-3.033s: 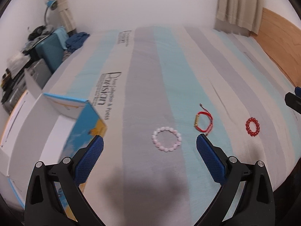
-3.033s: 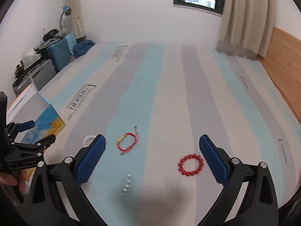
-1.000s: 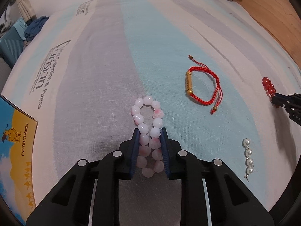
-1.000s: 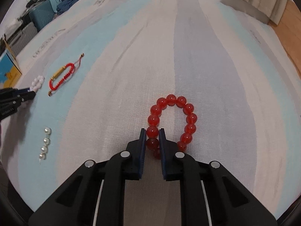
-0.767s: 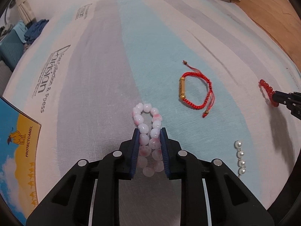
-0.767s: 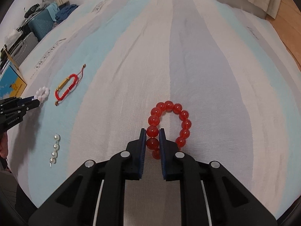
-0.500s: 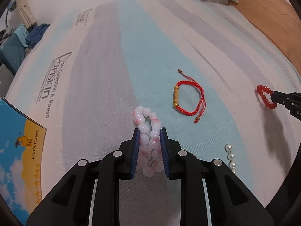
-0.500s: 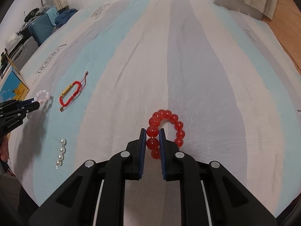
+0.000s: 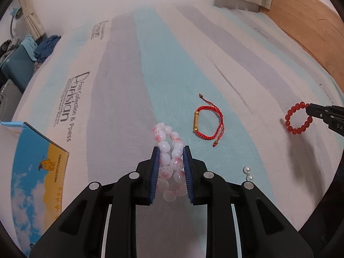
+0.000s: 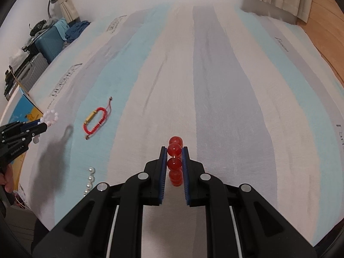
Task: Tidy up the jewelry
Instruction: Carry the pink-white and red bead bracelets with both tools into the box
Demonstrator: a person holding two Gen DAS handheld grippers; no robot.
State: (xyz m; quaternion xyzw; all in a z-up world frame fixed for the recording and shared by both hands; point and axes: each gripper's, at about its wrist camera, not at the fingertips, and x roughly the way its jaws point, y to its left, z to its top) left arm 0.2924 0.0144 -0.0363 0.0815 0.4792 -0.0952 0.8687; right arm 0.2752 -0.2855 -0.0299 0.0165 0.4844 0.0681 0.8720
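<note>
Printed on the striped bed sheet (image 9: 120,99) in grey lettering is "Parisian" with a smaller line ending "Collection & Press"; the same mark repeats, too small to read, farther up the bed. At the left edge an open cardboard box (image 9: 36,161) shows a blue sky, yellow ground, a small camel figure and the word "PROTECTCAMEL". Part of a white marking, "DA", shows on the right gripper's black body in the left wrist view.

The left gripper (image 9: 171,161) points steeply down at the bed, its ribbed blue pads clenched on the pink-and-white bead bracelet (image 9: 169,157) — the loop is squeezed into a narrow oval, glossy round beads mottled with pink, its far end sticking out past the fingertips. The right gripper (image 10: 174,159) tilts down alike, clamped on the red bead bracelet (image 10: 175,161), seen edge-on as a column of translucent red spheres; from the left wrist view the same bracelet (image 9: 297,119) hangs as a full ring off the gripper tip, clear of the sheet, its shadow below.

On the light blue stripe between the two lie a red braided cord bracelet (image 9: 207,122) with a gold tube and knotted tails, and near it a short string of pearls (image 10: 90,180).
</note>
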